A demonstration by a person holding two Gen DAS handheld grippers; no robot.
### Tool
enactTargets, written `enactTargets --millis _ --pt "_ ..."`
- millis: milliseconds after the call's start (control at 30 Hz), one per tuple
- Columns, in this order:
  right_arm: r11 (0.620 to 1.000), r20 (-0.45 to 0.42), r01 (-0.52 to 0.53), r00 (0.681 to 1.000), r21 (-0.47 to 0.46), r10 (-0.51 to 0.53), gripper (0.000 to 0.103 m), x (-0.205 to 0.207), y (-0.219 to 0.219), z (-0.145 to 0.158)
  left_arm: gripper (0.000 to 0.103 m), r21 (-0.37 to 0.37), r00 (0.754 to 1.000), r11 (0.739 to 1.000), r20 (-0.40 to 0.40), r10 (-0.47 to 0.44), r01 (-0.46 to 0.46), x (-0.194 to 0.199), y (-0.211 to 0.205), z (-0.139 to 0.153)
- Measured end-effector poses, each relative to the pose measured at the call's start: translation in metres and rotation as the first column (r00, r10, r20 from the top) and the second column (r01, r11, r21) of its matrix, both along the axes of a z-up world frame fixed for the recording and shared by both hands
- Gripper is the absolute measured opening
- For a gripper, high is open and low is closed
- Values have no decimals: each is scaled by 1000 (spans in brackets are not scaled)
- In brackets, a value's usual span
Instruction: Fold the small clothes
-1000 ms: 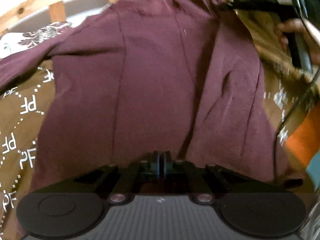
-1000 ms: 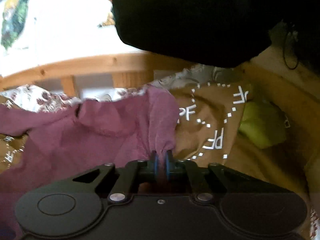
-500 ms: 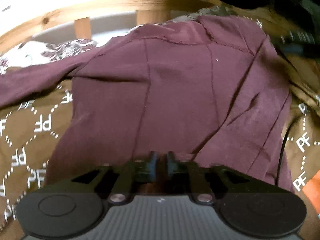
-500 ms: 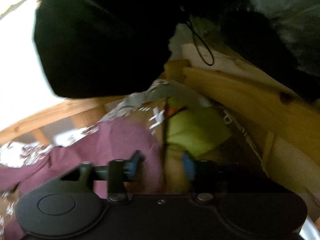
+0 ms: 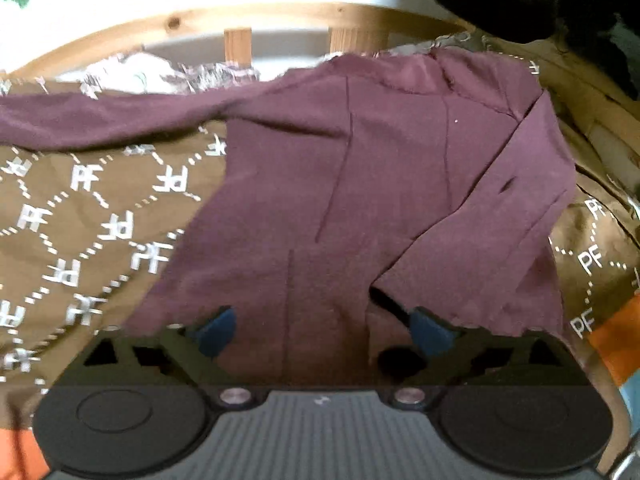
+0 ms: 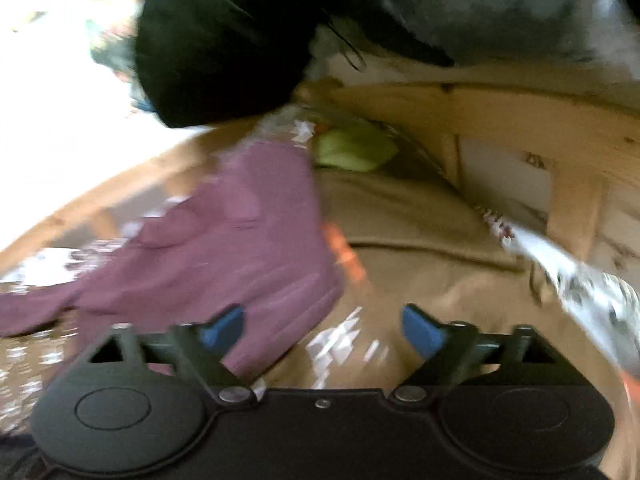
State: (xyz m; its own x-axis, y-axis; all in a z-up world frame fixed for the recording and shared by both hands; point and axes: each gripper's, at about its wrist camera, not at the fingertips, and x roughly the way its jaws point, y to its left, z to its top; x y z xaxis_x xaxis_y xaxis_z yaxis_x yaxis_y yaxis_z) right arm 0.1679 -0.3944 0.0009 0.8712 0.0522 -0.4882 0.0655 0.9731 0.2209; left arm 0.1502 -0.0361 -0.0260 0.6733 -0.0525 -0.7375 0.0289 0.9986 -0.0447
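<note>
A maroon long-sleeved shirt [image 5: 360, 184] lies spread on a brown "PF" patterned blanket [image 5: 88, 216]. Its right sleeve is folded in over the body and its left sleeve stretches out to the far left. My left gripper [image 5: 322, 330] is open and empty, just above the shirt's near hem. In the blurred right wrist view the shirt [image 6: 248, 248] lies to the left. My right gripper [image 6: 322, 330] is open and empty, over the blanket [image 6: 420, 264] beside the shirt's right edge.
A wooden bed rail [image 5: 240, 24] runs behind the shirt, and wooden boards [image 6: 540, 128] stand at the right. A lime-green item [image 6: 352, 148] lies in the far corner. A dark bulky shape [image 6: 224, 40] hangs above. Orange fabric [image 5: 616, 344] lies at the right edge.
Both grippers were shut on the shirt and have opened and let it go. The shirt now lies flat with the right sleeve folded in. The right gripper has swung right.
</note>
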Motion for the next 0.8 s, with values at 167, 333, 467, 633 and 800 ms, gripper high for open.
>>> enactTargets --millis 167,333,467,633,800 --pt "998 39 -56 998 -17 56 102 -69 18 5 102 9 1000 1000 15 -3 2 -19 -6 16" --pt "997 -18 -19 1000 73 21 102 -114 26 -11 102 -9 1000 1000 7 28 -28 -32 -1 17" --pt "991 -95 -5 995 136 18 102 -129 37 -28 102 10 999 999 0 47 -47 -39 5 15" --pt "995 -77 -58 995 75 64 102 -136 52 -23 102 13 998 998 16 54 -54 -42 8 16" --pt "995 -100 -76 992 61 82 102 -132 54 -26 102 7 998 998 14 60 -60 -43 10 15"
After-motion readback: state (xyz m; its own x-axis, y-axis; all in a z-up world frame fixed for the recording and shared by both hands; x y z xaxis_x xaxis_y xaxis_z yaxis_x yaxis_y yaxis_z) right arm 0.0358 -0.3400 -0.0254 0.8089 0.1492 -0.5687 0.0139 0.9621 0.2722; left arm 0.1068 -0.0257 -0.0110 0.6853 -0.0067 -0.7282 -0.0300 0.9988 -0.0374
